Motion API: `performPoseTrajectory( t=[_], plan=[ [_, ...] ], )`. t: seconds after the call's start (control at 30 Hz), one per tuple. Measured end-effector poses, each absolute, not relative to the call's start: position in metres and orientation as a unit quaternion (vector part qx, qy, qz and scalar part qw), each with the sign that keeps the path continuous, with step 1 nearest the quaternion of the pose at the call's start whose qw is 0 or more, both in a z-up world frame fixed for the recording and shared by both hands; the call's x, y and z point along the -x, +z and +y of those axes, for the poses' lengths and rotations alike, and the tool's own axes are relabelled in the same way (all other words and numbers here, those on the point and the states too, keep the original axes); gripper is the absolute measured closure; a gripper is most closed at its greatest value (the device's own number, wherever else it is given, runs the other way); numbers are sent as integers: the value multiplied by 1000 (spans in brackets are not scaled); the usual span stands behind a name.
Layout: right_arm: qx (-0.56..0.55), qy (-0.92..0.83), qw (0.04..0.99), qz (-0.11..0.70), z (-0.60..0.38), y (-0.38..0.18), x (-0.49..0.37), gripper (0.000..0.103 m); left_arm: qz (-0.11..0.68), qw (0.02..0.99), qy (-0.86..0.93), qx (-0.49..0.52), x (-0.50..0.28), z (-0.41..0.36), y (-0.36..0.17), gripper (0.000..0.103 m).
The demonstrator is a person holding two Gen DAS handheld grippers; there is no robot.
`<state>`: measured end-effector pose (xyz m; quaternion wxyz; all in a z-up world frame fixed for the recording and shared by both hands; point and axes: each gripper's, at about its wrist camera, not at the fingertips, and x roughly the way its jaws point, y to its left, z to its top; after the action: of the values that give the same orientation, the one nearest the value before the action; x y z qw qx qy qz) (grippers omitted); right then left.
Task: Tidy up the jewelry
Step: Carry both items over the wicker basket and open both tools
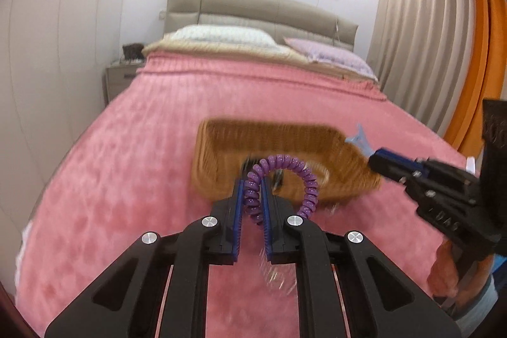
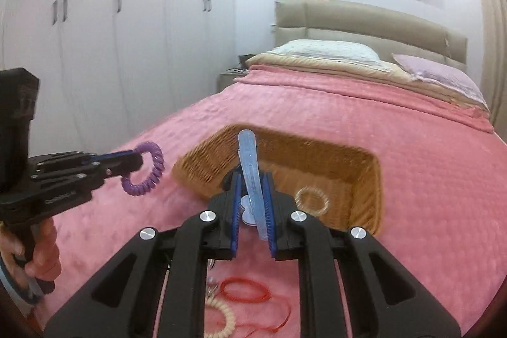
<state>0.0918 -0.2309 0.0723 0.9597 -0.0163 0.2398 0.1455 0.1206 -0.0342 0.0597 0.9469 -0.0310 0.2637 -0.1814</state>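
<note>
The woven tan wicker basket (image 1: pixel 218 160) is smeared by motion blur in both views, and what lies inside it is hard to read: from the right wrist view only a pale beaded ring (image 2: pixel 312 200) shows on its floor at centre right. At the bottom of that frame the black tong arms cut off a thin red cord (image 2: pixel 247 290) and a cream beaded bracelet (image 2: pixel 226 319) lying on the bedspread. In the left wrist view a clear, comb-like thing (image 1: pixel 277 274) under the arms is too blurred to name. The left tongs (image 1: pixel 253 195) are nearly closed, pinching a purple spiral coil hair tie (image 1: pixel 304 179) that loops up at centre frame, in front of the basket. The right tongs (image 2: pixel 252 195) are narrowly parted around a translucent pale blue hair clip (image 2: pixel 250 167), held upright before the basket. Everything sits on a bed with a pink quilted bedspread (image 2: pixel 412 148); white wardrobes (image 2: pixel 126 21) fill the upper left, a beige padded headboard (image 2: pixel 364 18) the upper right.
</note>
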Motion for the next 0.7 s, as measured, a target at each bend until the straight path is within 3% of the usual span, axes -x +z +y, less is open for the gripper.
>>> performPoseTrajectory(
  t=[0.2, 0.53, 0.7],
  plan=[
    [-19, 96, 956, 275, -250, 84, -138, 91, 253, 950, -179, 43, -165, -57, 76, 94],
    [-66, 50, 911, 404, -276, 24, -222, 91, 329, 932, -149, 44, -234, -70, 16, 94],
    [-61, 38, 901, 427, -276, 8, -231, 91, 350, 922, -157, 48, -238, -69, 5, 93]
  ],
)
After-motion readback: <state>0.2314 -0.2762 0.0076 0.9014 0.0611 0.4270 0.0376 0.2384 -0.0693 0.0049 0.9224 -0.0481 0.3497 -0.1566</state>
